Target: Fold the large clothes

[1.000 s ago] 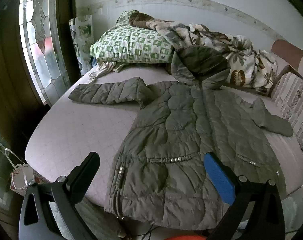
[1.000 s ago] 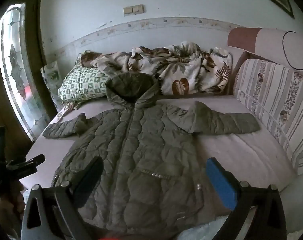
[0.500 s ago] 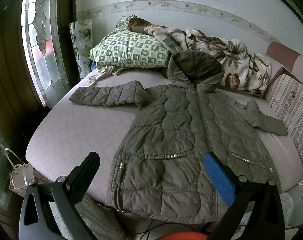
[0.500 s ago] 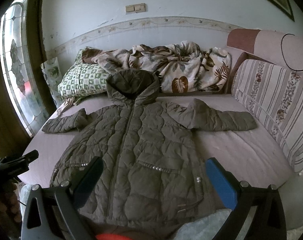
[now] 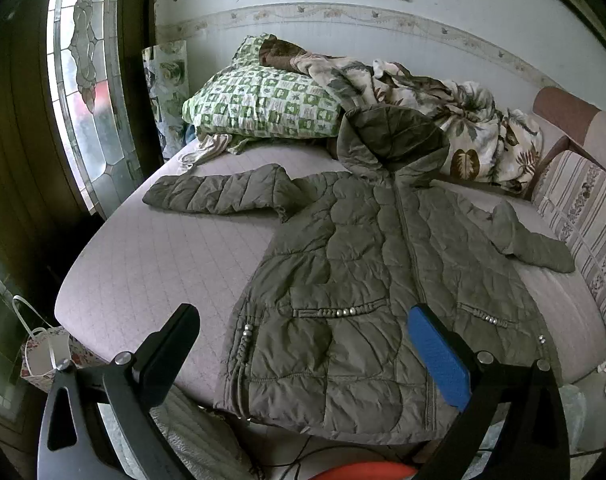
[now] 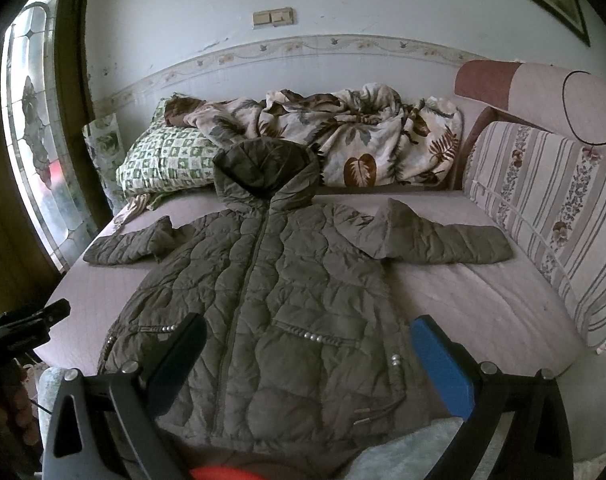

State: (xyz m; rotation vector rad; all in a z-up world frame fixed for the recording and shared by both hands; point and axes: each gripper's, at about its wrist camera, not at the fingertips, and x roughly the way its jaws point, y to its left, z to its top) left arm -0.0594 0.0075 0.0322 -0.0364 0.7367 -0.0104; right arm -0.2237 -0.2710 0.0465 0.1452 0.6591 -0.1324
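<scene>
An olive-green quilted hooded coat (image 5: 367,280) lies flat and face up on the bed (image 5: 151,264), zipped, both sleeves spread out sideways, hood toward the wall. It fills the middle of the right wrist view (image 6: 279,304) too. My left gripper (image 5: 303,340) is open and empty, held above the coat's hem near the bed's front edge. My right gripper (image 6: 307,344) is open and empty, above the hem further right. The left gripper also shows at the left edge of the right wrist view (image 6: 31,320).
A green checked pillow (image 5: 259,104) and a leaf-print blanket (image 6: 367,144) lie at the bed's far side. A striped sofa back (image 6: 551,216) runs along the right. A stained-glass window (image 5: 87,92) is at the left. A paper bag (image 5: 43,352) stands on the floor.
Both grippers have drawn back and risen a little, so more of the coat and its hem shows. The coat has not moved. Both stay open.
</scene>
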